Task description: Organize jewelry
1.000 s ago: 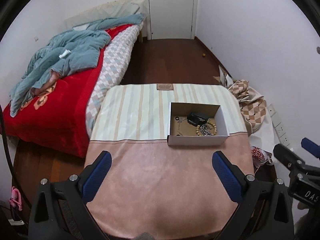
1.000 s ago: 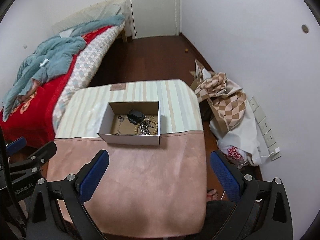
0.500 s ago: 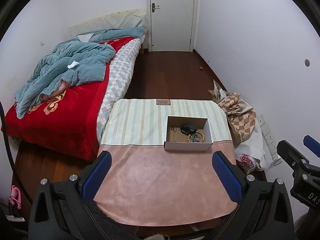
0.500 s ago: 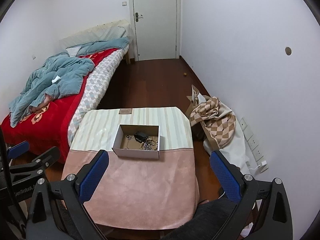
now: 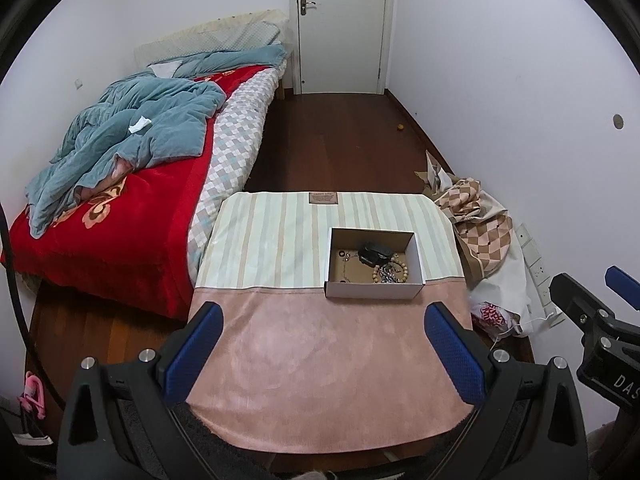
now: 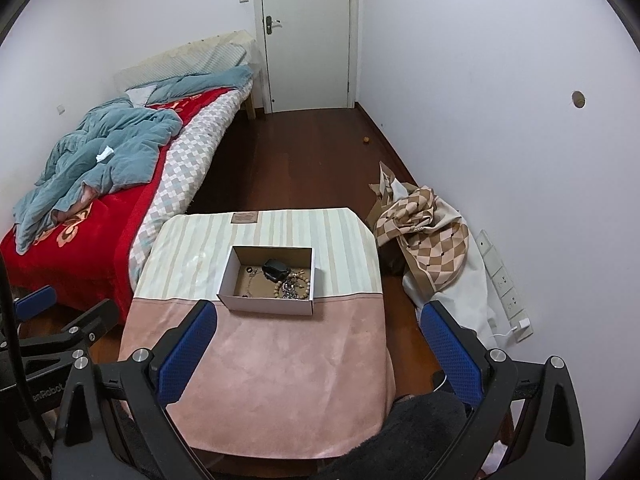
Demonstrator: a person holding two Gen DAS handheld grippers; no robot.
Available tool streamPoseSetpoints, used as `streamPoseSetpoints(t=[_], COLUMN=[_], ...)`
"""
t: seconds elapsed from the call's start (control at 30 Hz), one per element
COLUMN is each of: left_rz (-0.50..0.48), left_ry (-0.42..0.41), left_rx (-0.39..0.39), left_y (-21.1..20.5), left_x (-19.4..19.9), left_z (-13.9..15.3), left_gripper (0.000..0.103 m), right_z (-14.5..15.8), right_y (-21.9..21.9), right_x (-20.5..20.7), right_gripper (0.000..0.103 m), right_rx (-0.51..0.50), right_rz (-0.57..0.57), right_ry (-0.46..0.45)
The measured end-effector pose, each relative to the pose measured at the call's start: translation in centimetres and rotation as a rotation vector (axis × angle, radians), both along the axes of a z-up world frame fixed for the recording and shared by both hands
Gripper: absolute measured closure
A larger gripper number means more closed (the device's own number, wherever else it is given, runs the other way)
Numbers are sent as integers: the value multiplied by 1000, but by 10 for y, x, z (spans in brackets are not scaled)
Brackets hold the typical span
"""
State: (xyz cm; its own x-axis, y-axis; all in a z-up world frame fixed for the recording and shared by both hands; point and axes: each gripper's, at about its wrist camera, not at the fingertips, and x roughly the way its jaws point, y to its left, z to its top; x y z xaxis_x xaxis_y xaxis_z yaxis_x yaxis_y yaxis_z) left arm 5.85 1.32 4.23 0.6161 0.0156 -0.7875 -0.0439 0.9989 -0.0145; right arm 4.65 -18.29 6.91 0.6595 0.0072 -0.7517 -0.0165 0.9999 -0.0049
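One bed (image 5: 120,216) far left: one red blanket (image 5: 132,236), one crumpled teal quilt (image 5: 132,140) on top, one white scrap (image 5: 139,125) lying on the quilt. One pink clip-like thing (image 5: 32,394) on the floor at the left edge; can't tell what it is.

My left gripper (image 5: 322,350) hangs above the near pink end of the table (image 5: 320,360), jaws spread wide, nothing between the two blue pads (image 5: 192,354). One table, one cloth: pink near half, striped far half with one brown label (image 5: 323,198) at the far edge.

One white cardboard box (image 5: 374,291), open top, sits right of centre on the table, near wall at the pink/stripe seam. The jewelry is all in it: one black case-like item (image 5: 374,253), one wooden bead bracelet (image 6: 301,283), one tangle of silver chain (image 5: 387,274) touching the beads, one small dark ring (image 6: 249,269) toward the left. Finer pieces too small to count.

My right gripper (image 6: 318,350) also hangs over the near table edge, jaws fully released, empty. Both grippers well apart from the box.

Right of the table: one heap of checkered tan cloth (image 6: 424,220) on a white bundle, against the wall. One row of wall sockets (image 6: 502,280). One closed white door (image 6: 308,36) at the far end, one small round object (image 6: 365,139) on the wood floor near the baseboard.
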Motion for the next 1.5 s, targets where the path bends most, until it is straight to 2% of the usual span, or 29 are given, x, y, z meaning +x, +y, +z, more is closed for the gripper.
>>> streamPoseSetpoints(t=[0.3,0.7,1.1,1.5], left_rz=[23,54,49,47], left_ry=[32,99,127,125], left_rx=[23,42,56,62], left_y=[-3,-5,-8,-8], left_x=[35,83,94,94], left_z=[-19,-55,-67,-66], left_gripper=[0,0,0,0], right_z=[-25,-75,-97,-102], right_y=[1,1,5,6], right_x=[46,100,118,119], right_gripper=[0,0,0,0], right_rx=[-8,-23,-21,-21], right_rz=[-12,-26,4,12], right_ry=[37,130,174,185])
